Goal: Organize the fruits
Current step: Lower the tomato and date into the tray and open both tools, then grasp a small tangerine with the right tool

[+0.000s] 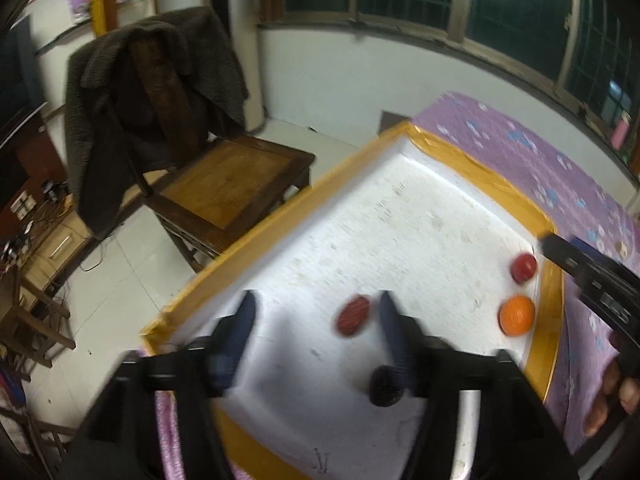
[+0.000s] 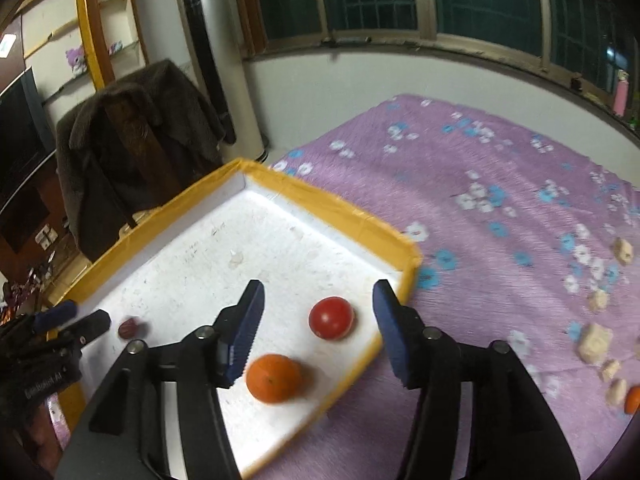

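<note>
A white tray with a yellow taped rim [image 1: 276, 220] [image 2: 332, 204] lies on a purple flowered bedspread. In it are a red tomato [image 1: 524, 267] [image 2: 331, 317], an orange [image 1: 517, 315] [image 2: 273, 377], a dark red date-like fruit [image 1: 352, 315] [image 2: 130, 328] that looks blurred, and a dark round fruit [image 1: 385, 386]. My left gripper [image 1: 318, 312] is open above the tray, the dark red fruit just inside its right finger. My right gripper [image 2: 318, 300] is open over the tray's near corner, the tomato between its fingers and the orange just below them.
A wooden chair [image 1: 228, 184] draped with a dark coat [image 1: 148, 92] stands beyond the tray. Several pale chunks [image 2: 596, 342] and a second orange fruit [image 2: 633, 399] lie on the bedspread [image 2: 500, 200] at the right. A tall fan heater [image 2: 216, 56] and windows are behind.
</note>
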Available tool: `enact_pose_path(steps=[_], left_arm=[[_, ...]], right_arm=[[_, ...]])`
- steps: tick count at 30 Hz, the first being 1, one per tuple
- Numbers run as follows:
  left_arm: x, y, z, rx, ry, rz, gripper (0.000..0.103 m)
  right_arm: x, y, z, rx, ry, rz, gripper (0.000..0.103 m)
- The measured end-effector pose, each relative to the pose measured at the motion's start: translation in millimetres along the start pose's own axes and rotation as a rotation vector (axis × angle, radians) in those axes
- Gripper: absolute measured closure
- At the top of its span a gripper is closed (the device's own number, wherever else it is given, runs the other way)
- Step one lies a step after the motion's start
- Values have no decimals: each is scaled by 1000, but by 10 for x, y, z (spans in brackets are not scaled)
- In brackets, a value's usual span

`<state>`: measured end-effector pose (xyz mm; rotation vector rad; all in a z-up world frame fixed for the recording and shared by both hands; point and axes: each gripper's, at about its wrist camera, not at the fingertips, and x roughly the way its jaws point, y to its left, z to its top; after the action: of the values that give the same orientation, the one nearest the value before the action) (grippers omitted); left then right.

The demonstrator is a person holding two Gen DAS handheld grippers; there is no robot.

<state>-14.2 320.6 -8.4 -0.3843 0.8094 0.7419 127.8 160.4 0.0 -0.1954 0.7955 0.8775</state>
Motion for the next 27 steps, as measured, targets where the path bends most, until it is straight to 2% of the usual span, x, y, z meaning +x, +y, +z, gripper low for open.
enact_pose_path(steps=[5,7,10,14,19,20,22,27], left_arm=[[-242,83,-36,-88,-65,-39,25],[-334,47,-78,-122,-89,-83,23],[-437,-141,-146,-116,-113,-125,23],[-538,-581,-279,-12,-118,-195,22],[-546,-1210,-490,168,-88,-257,22],[-540,-1302,-535,195,-79,-264,22],[-526,-1494,-621,240,-63,-277,22],[-525,-1864,-780,334,-45,-309,22]], right_arm=[[-536,-350,-218,70,-59,-41,30],[-773,-536,-375,113,-76,-58,20],[-1106,-845,-651,165,-96,-101,18],[-1479,-1355,-1021,234,-108,-182,18],[-1765,-2184,-1396,343,-81,-346,20],[-1790,-2324,-1438,366,-74,-365,21],[-1794,-2626,-1494,409,-39,-412,32],[-1700,-2989,-1456,474,-5,-395,38]])
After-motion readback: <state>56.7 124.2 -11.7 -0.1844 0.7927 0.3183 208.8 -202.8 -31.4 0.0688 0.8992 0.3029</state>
